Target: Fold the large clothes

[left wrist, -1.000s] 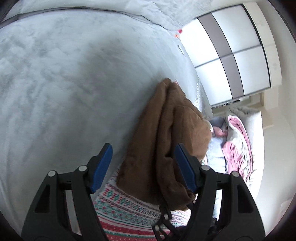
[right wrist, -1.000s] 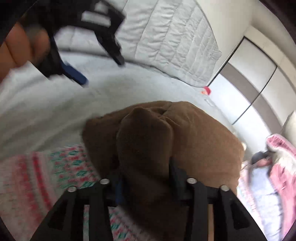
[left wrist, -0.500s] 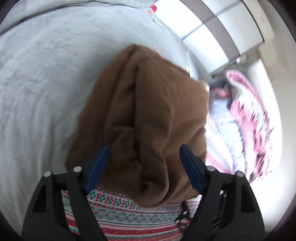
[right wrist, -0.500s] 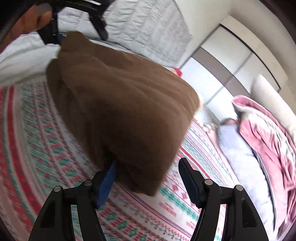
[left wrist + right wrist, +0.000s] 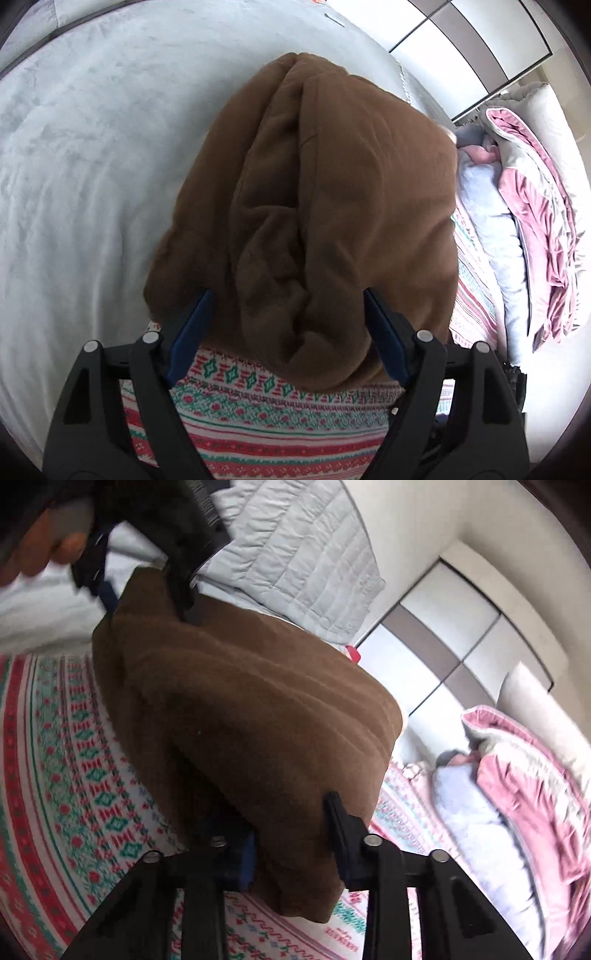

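Note:
A brown fleece garment (image 5: pixel 332 184), folded into a thick bundle, lies on a red-and-green patterned sheet (image 5: pixel 277 424). My left gripper (image 5: pixel 286 295) points down over one end of it. Its blue pads (image 5: pixel 192 325) stand wide on either side of the bundle, which fills the gap between them. In the right wrist view the same garment (image 5: pixel 240 709) stretches away from my right gripper (image 5: pixel 291 823), whose jaws are closing and pinch the near fold. The left gripper (image 5: pixel 147 598) shows at the garment's far end, held by a hand (image 5: pixel 33 554).
A pale grey plush bedspread (image 5: pixel 92 147) covers the bed to the left. A pale blue pillow (image 5: pixel 487 206) and a crumpled pink quilt (image 5: pixel 535 203) lie along the right side. A quilted grey cover (image 5: pixel 295 554) and white wardrobe doors (image 5: pixel 461 627) stand behind.
My left gripper has swung over the bundle's end, jaws staying wide. My right gripper opened, let the garment settle on the patterned sheet, then closed onto its near fold.

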Demonstrator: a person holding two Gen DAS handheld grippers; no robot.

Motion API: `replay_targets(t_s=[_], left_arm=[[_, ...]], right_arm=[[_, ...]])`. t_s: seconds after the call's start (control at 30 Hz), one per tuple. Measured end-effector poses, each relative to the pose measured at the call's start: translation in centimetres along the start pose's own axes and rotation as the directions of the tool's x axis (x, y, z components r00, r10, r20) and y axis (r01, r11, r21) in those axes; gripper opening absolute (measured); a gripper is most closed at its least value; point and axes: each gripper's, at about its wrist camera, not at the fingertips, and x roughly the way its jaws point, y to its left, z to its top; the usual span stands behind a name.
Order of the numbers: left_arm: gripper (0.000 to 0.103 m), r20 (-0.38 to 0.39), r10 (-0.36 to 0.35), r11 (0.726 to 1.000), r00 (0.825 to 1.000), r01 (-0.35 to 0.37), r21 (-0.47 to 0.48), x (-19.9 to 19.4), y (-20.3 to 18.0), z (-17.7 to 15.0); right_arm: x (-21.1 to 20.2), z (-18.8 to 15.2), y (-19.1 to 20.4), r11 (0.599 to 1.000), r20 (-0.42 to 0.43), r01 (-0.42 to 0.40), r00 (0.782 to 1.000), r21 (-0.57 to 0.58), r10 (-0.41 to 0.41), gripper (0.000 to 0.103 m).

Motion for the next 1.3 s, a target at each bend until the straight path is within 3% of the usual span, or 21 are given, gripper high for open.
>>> replay_targets(t_s=[0.07, 0.13, 0.2, 0.27, 0.37, 0.43, 0.5, 0.63, 0.7, 0.83, 0.93, 1.07, 1.13, 1.2, 1.3], left_arm=[[0.052, 0.03, -0.017, 1.0, 0.999, 0.017, 0.01, -0.2, -0.3, 0.2], [0.035, 0.034, -0.036, 0.999, 0.999, 0.036, 0.019, -0.2, -0.8, 0.5], [0.03, 0.087, -0.025, 0.998, 0.996, 0.021, 0.053, -0.6, -1.6, 1.0], [0.028, 0.188, -0.014, 0.992, 0.982, -0.01, 0.125, -2.0, -2.9, 1.7], [0.027, 0.396, -0.066, 0.946, 0.916, -0.069, 0.318, -6.5, -5.8, 2.2], [0.027, 0.424, -0.145, 0.943, 0.894, -0.005, 0.333, -9.1, -4.9, 2.6], [0.027, 0.388, -0.158, 0.959, 0.908, 0.048, 0.279, -9.1, -2.8, 3.4], [0.028, 0.256, 0.056, 0.971, 0.965, -0.113, 0.211, -3.1, 0.3, 3.7], [0.03, 0.156, 0.097, 0.98, 0.983, -0.122, 0.158, -0.3, 2.6, 3.4], [0.033, 0.132, 0.051, 0.99, 0.99, -0.068, 0.122, -1.2, 3.6, 3.3], [0.034, 0.137, 0.078, 0.986, 0.988, -0.097, 0.138, -1.1, 3.1, 2.9], [0.037, 0.143, 0.102, 0.981, 0.984, -0.123, 0.151, -0.7, 3.0, 2.9], [0.037, 0.146, 0.101, 0.981, 0.984, -0.123, 0.15, -0.6, 2.6, 2.8], [0.038, 0.146, 0.101, 0.98, 0.984, -0.124, 0.158, -0.4, 2.5, 2.9], [0.038, 0.143, 0.104, 0.979, 0.984, -0.126, 0.159, -0.5, 2.6, 2.7]], right_arm=[[0.6, 0.0, -1.1, 1.0, -0.005, -0.014, 1.0, 0.027, 0.014, 0.029], [0.7, -0.2, -1.6, 0.997, -0.011, -0.033, 0.999, 0.077, 0.034, 0.027], [0.5, 0.1, -2.5, 0.984, -0.01, -0.071, 0.997, 0.162, 0.073, 0.025], [0.4, 1.2, -3.5, 0.966, -0.004, -0.105, 0.994, 0.238, 0.109, 0.022], [-0.5, 3.1, -3.2, 0.966, 0.021, -0.103, 0.995, 0.235, 0.101, 0.018], [-0.9, 4.0, -2.3, 0.974, 0.035, -0.101, 0.995, 0.2, 0.096, 0.018], [-0.5, 4.4, -1.1, 0.982, 0.029, -0.116, 0.993, 0.149, 0.113, 0.018], [1.6, 4.1, 2.5, 0.991, -0.048, -0.133, 0.99, 0.022, 0.134, 0.018], [2.5, 3.6, 3.9, 0.991, -0.071, -0.121, 0.991, -0.062, 0.117, 0.019], [2.4, 3.3, 3.7, 0.983, -0.078, -0.162, 0.985, -0.082, 0.155, 0.02], [2.4, 3.1, 2.8, 0.979, -0.081, -0.195, 0.979, -0.059, 0.19, 0.021], [1.2, 3.3, 2.7, 0.976, -0.079, -0.206, 0.977, -0.068, 0.2, 0.035], [-0.4, 3.3, 0.8, 0.95, -0.08, -0.31, 0.947, 0.033, 0.312, 0.043], [-2.3, 3.2, -3.8, 0.873, -0.015, -0.431, 0.895, 0.229, 0.446, 0.043], [-3.3, 2.8, -9.2, 0.816, 0.055, -0.405, 0.905, 0.413, 0.421, 0.043]])
